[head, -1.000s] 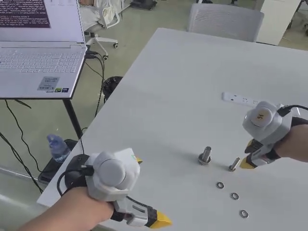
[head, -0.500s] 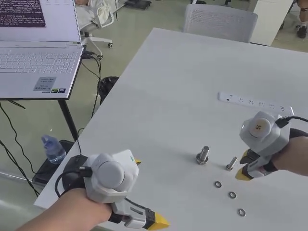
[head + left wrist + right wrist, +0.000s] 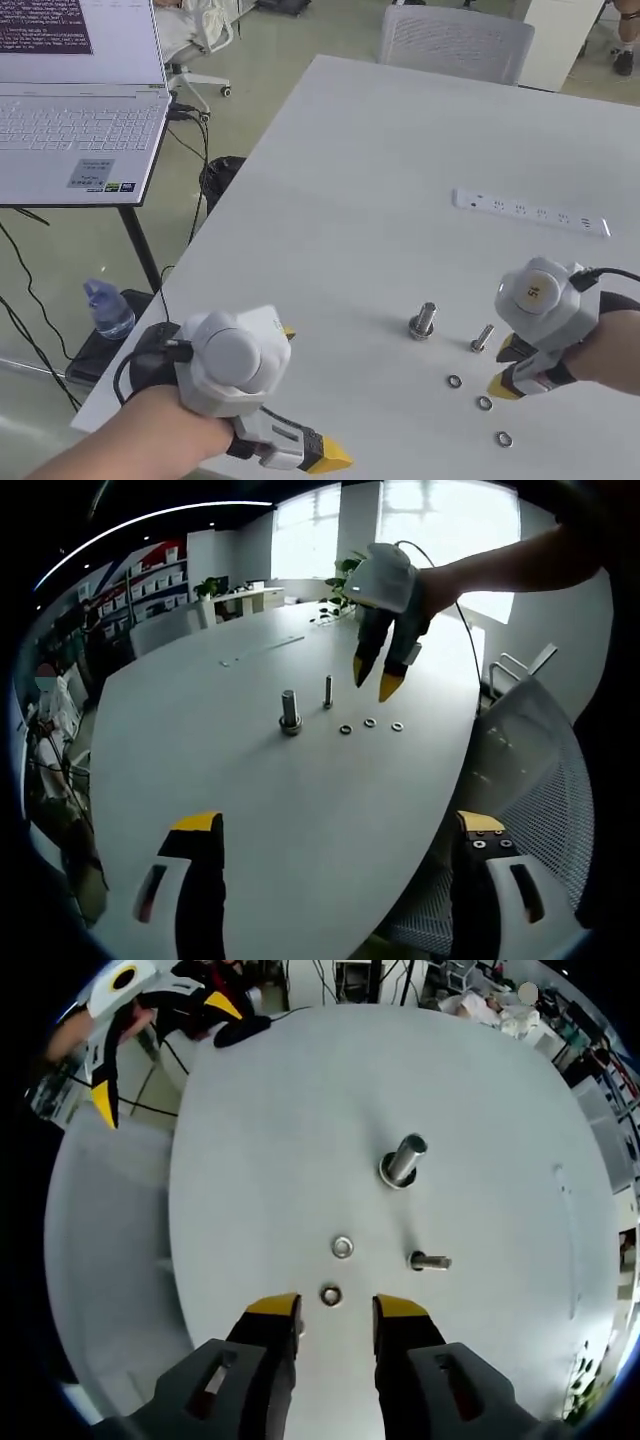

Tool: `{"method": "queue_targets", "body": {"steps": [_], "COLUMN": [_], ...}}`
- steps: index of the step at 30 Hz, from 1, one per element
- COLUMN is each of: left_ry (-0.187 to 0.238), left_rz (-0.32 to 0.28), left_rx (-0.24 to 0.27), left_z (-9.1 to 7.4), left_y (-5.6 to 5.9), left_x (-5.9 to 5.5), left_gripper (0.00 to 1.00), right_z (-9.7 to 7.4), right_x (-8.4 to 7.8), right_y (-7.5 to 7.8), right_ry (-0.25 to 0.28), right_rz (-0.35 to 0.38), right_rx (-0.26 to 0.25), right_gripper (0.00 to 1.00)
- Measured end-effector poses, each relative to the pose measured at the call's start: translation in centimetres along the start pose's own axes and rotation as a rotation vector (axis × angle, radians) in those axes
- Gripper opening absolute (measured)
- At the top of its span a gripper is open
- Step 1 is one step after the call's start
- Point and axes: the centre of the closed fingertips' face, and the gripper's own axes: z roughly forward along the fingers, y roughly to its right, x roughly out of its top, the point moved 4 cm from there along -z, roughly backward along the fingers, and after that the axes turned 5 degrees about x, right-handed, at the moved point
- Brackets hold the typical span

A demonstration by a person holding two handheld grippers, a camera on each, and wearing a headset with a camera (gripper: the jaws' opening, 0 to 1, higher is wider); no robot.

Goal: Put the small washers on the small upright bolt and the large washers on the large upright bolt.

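**Washers, three, loose: none yet on a bolt**

**Location.** The washers (image 3: 454, 381) lie flat in a short row on the white tabletop (image 3: 380, 180). They are just beside the small bolt (image 3: 482, 338), which stands upright near the large bolt (image 3: 423, 321). Both bolts are bare. The three rings look much alike, and which are small and which large cannot be told.

**Right tool** (image 3: 337, 1307). Jaws a narrow gap apart, holding nothing. It hovers over the row, with the middle washer (image 3: 331, 1295) just ahead of the gap between its tips.

**Left tool** (image 3: 337, 825). Jaws spread wide, empty, at the near edge of the tabletop and well apart from the parts.

**Step in hand (judged).** Pick-up of the middle washer.

**Handling advice.**
- A thin ring lying flat offers little to grip, so bring the tips down to the tabletop on either side of the ring.
- Close across its full width and lift straight up.
- Keep clear of the neighbouring washers and of the small bolt, which a sideways nudge might topple.
- Compare the ring's hole with the two shanks before choosing a bolt.
- Centre the hole over the bolt's tip, hold the ring level, and release low so it drops down the shank.

**Markings.**
- Laptop (image 3: 85, 130), on a stand to the left: a sticker below the keyboard and lines of text on screen, all too small to read.
- Power strip (image 3: 530, 212), at the far side: no legible writing.
- Washers and bolts: no brand visible.
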Motion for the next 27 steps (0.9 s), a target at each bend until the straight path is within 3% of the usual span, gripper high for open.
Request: {"method": "queue_targets", "body": {"steps": [13, 27], "left_ry": [-0.006, -0.019], "left_rz": [-0.003, 0.002], "left_rx": [-0.01, -0.016], "left_z": [0.2, 0.4], "left_y": [0.4, 0.3], "left_x": [0.0, 0.0], "left_gripper": [0.92, 0.9], "right_z": [2.0, 4.3], "right_x": [-1.4, -2.1], "right_y": [-0.3, 0.4], "right_ry": [0.004, 0.013], "right_rz": [0.014, 0.038], "right_rx": [0.001, -0.018], "right_gripper": [0.29, 0.27]}}
